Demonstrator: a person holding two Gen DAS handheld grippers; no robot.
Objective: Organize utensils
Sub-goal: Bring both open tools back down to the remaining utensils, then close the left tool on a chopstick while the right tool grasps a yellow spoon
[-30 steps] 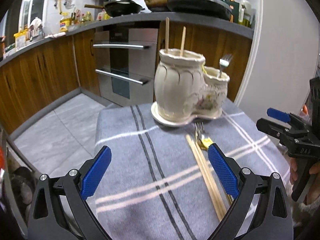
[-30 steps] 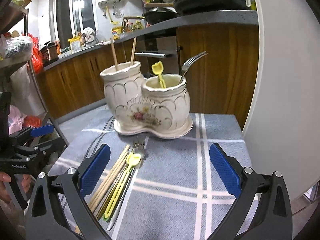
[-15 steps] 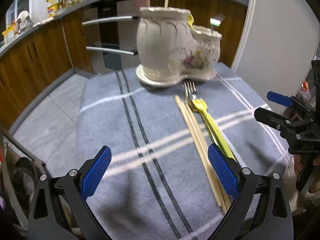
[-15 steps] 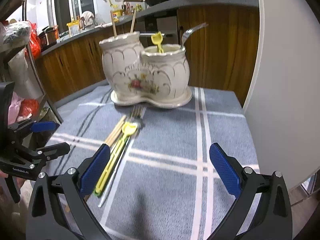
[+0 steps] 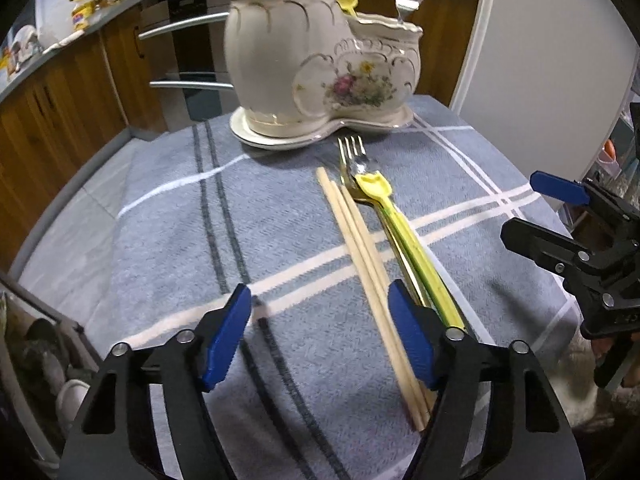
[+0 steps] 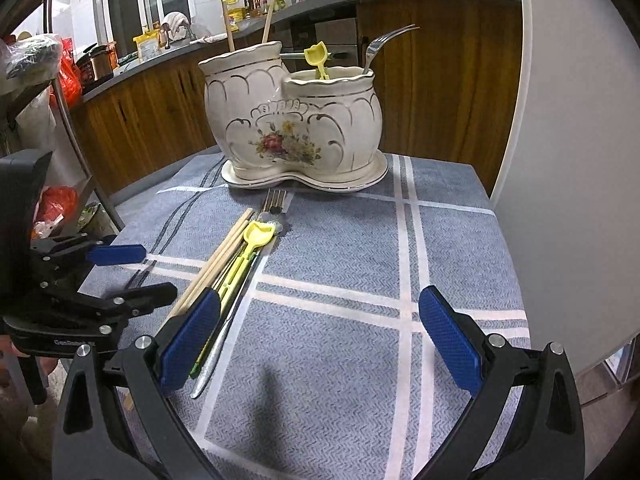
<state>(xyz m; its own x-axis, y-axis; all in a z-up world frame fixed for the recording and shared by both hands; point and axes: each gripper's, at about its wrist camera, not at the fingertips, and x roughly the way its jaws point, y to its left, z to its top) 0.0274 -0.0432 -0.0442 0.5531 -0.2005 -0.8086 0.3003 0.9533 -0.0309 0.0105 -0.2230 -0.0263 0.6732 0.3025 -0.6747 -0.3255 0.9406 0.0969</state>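
A white double ceramic holder (image 5: pixel 320 68) (image 6: pixel 296 120) stands at the far end of the blue-grey checked cloth. Its taller pot holds two chopsticks; its lower pot holds a yellow spoon (image 6: pixel 318 62) and a fork (image 6: pixel 380 46). On the cloth lie wooden chopsticks (image 5: pixel 368 276) (image 6: pixel 216 264), a yellow spoon (image 5: pixel 404 232) (image 6: pixel 244 256), a gold fork (image 5: pixel 350 160) and a silver utensil (image 6: pixel 224 328). My left gripper (image 5: pixel 320 332) is open and empty, low over the cloth, its right finger beside the chopsticks. My right gripper (image 6: pixel 320 340) is open and empty, right of the pile.
The cloth-covered table (image 6: pixel 460 240) is small, with edges close on all sides. A white wall panel (image 6: pixel 568 120) rises at the right. Wooden kitchen cabinets and an oven (image 5: pixel 184 60) stand behind. A shelf rack with bags (image 6: pixel 44 80) is at the left.
Both grippers have moved forward and lower toward the utensils on the cloth. The left gripper's jaws have narrowed somewhat. Nothing has been taken hold of.
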